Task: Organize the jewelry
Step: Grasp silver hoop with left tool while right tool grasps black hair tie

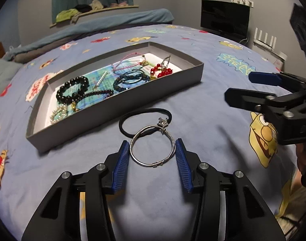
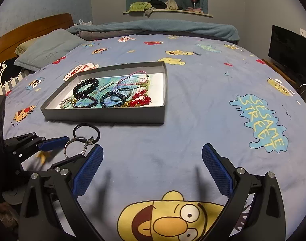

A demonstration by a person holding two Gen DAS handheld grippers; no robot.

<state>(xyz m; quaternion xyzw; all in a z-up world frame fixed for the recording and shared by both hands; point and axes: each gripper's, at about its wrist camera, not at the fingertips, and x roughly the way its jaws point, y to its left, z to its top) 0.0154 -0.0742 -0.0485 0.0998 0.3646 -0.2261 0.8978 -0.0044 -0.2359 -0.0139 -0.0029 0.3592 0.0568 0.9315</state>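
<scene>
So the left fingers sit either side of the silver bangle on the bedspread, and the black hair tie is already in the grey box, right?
Not quite. The black hair tie is still on the bedspread, in front of the grey box and under the silver bangle; the left wrist view shows it. The left fingers do flank the bangle.

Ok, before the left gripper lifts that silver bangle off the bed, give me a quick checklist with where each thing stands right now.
1. Silver bangle sits between the left gripper pads: ok.
2. Pads actually pressing on the bangle: cannot tell; they look to be at its sides, but firm contact is unclear.
3. Bangle free of the black hair tie: not ok; they overlap at the bangle's far edge.
4. Right gripper out of the way: ok; open, empty, off to the side.
5. Room in the grey box: ok; bare floor near the right end.
</scene>
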